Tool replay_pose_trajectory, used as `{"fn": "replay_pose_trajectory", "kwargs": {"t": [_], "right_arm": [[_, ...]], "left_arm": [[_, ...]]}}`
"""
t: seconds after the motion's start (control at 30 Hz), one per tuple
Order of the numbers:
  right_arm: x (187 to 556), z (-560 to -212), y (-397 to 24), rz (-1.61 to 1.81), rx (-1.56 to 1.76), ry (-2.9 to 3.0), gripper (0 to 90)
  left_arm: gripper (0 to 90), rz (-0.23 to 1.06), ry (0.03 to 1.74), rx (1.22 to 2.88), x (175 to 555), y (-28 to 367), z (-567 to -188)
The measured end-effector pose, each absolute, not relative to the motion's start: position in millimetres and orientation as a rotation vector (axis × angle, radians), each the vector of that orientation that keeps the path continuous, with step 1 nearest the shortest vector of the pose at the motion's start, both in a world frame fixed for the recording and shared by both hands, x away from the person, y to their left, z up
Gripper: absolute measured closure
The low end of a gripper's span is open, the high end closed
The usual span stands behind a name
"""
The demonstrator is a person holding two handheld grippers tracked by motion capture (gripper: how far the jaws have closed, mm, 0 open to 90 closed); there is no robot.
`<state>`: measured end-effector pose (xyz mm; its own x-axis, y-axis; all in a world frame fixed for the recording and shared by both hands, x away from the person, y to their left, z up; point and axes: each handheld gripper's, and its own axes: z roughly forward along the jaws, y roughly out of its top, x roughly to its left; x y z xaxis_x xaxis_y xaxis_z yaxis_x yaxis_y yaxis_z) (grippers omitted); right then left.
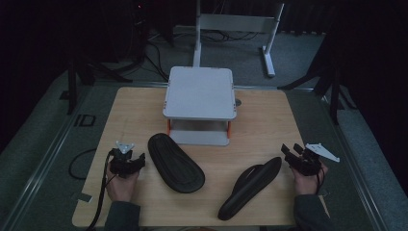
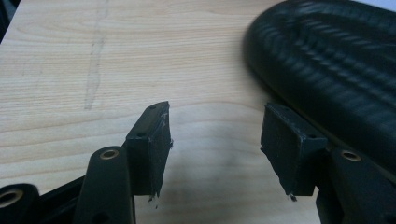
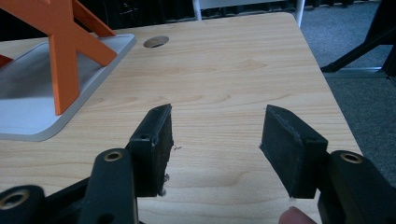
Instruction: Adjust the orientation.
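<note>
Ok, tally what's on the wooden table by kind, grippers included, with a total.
Black slippers: 2, one upside down beside the left gripper, one on its side near the right gripper.
Grey shelf stand with orange braces: 1.
Hand-held grippers: 2, left, right, both open.
Total: 5

The high view is dim and grainy, its surroundings nearly black. Both gripper views are brighter; soft shadows lie on the tabletop (image 2: 70, 70), and the black sandal (image 2: 336, 70) blurs.

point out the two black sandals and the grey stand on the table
left sandal (image 1: 175, 162), high view, middle of its ribbed sole
right sandal (image 1: 250, 186), high view, middle of its footbed near the strap
grey stand (image 1: 200, 91), high view, centre of its top plate
</note>
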<state>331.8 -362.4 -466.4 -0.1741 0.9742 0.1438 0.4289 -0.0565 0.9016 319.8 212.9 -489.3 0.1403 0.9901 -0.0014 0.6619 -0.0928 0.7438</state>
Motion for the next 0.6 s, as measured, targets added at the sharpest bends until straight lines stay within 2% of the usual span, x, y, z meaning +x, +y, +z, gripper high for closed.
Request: {"fn": "replay_pose_trajectory", "kwargs": {"t": [0.2, 0.6], "right_arm": [[329.8, -463.4, -359.7, 1.214, 1.492, 1.652, 42.6], [329.2, -462.4, -354.7, 1.212, 1.470, 1.677, 41.6]], "left_arm": [[42.4, 0.713, 1.489, 1.753, 297.9, 213.3, -484.7], [39.5, 0.668, 1.415, 1.777, 272.6, 203.2, -479.0]]}}
